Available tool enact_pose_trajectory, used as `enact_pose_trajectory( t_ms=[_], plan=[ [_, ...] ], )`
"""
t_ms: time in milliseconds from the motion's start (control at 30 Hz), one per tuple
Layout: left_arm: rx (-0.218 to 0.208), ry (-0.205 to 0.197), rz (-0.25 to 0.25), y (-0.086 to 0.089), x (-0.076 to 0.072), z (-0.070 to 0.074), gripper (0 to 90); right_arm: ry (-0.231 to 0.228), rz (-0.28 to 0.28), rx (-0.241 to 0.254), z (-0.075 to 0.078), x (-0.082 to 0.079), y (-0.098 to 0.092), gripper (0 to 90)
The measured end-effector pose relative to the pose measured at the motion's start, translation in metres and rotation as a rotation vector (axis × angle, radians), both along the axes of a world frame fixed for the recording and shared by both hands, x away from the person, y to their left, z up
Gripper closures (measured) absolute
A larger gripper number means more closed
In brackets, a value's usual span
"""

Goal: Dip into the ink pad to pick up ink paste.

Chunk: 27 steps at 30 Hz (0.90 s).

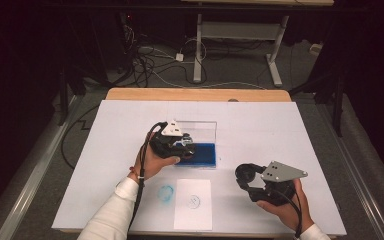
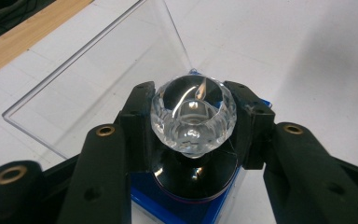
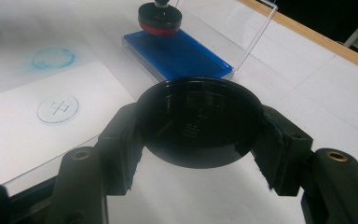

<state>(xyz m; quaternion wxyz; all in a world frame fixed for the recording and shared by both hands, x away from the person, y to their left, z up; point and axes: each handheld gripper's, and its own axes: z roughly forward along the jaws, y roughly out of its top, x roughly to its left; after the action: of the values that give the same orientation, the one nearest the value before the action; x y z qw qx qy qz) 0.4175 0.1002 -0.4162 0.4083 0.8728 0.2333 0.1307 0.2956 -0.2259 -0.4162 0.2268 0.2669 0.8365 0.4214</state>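
My left gripper (image 1: 185,148) is shut on the clear faceted knob (image 2: 193,116) of a round stamp. The stamp's black base (image 2: 193,182) rests on a blue ink pad (image 1: 200,155), whose clear lid (image 2: 98,79) stands open behind it. To the right, near the front edge, my right gripper (image 1: 246,175) is shut on a round black cap (image 3: 198,121), held just above the table. In the right gripper view the stamp (image 3: 159,18) sits at the far end of the ink pad (image 3: 182,56). A white paper sheet (image 1: 193,204) carries one round blue stamp print (image 3: 57,108).
A smudged blue ring (image 1: 166,192) marks the white table cover left of the paper. The table's wooden back edge (image 1: 197,94) lies beyond the ink pad. Behind the table are cables and desk legs (image 1: 198,50) on the floor.
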Motion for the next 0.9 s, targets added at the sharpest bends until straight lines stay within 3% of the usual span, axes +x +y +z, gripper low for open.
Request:
enact_pose_trajectory(
  t_ms=[433, 533, 900],
  plan=[
    [0.021, 0.034, 0.007, -0.007, 0.009, -0.014, 54.4, 0.003, 0.007, -0.013, -0.002, -0.001, 0.001, 38.4],
    [0.044, 0.034, 0.009, -0.008, 0.010, -0.016, 54.4, 0.003, 0.004, -0.011, -0.001, -0.001, 0.000, 38.5],
    [0.022, 0.047, 0.010, -0.002, 0.012, -0.021, 54.4, 0.006, 0.005, -0.014, -0.002, -0.001, 0.001, 38.5]
  ],
)
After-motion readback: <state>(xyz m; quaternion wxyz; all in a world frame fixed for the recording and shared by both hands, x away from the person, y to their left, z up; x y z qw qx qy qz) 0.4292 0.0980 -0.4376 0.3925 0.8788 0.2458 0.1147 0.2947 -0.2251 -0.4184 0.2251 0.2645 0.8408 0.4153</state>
